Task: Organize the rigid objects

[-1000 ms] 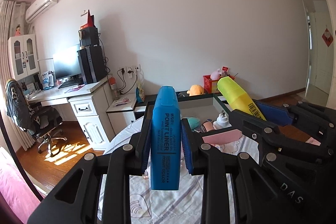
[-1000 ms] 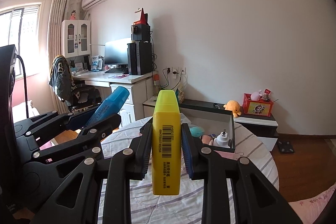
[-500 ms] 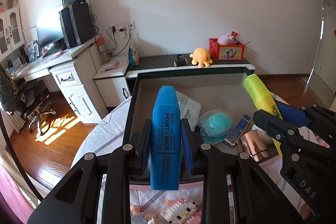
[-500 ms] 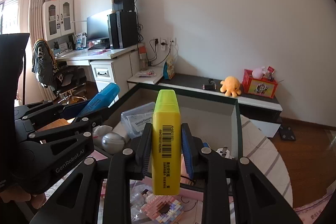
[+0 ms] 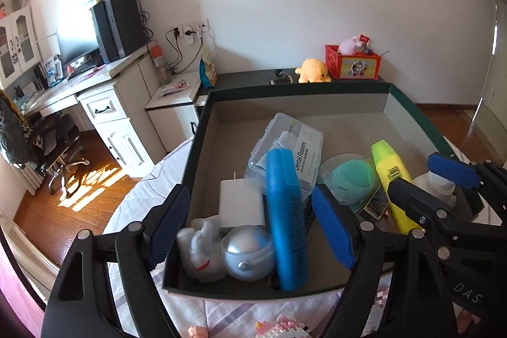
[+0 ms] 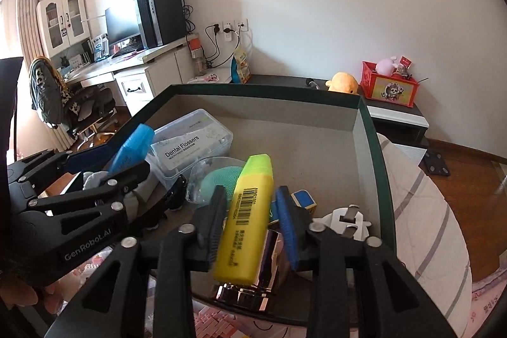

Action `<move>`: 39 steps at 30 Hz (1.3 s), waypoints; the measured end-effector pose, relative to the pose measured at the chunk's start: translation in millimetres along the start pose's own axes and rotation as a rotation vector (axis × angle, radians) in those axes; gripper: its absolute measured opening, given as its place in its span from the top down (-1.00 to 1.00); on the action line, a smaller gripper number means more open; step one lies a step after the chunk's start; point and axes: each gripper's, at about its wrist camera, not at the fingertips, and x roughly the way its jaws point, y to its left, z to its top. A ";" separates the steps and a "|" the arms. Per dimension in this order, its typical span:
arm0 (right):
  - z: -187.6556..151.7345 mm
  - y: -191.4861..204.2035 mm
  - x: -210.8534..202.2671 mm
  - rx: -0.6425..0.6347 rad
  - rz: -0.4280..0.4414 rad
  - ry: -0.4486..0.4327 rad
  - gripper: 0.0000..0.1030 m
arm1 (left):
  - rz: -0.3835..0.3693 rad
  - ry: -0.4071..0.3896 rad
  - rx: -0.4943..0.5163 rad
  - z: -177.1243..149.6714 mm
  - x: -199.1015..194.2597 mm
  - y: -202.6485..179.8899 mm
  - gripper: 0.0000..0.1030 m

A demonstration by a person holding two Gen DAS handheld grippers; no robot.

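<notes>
Box (image 5: 202,129) on a striped cloth is seen before a white wall, desk to the left. Inside it, released, a blue marker (image 5: 286,217) lies between the opening jaws of the left gripper (image 5: 250,227); a yellow marker (image 6: 244,220) tilts loose between the right gripper's (image 6: 250,224) opening jaws. Both are judged light, stiff, slick plastic, best pinched mid-barrel.
</notes>
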 end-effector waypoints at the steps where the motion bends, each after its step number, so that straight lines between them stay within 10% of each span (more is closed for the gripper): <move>1: 0.5 1.0 -7.4 0.005 -0.012 -0.017 -0.40 | -0.005 -0.014 -0.010 0.7 -9.2 3.9 -0.68; 14: -32.7 49.7 -165.0 -0.005 -0.032 -0.209 -1.00 | 0.020 -0.214 -0.072 -53.8 -175.3 22.2 -0.99; 27: -88.0 82.8 -293.3 0.004 -0.016 -0.337 -1.00 | 0.082 -0.376 -0.104 -106.9 -306.4 20.0 -0.99; 39: -103.8 94.9 -339.8 -0.013 -0.041 -0.397 -1.00 | 0.081 -0.432 -0.102 -123.0 -349.0 19.0 -0.99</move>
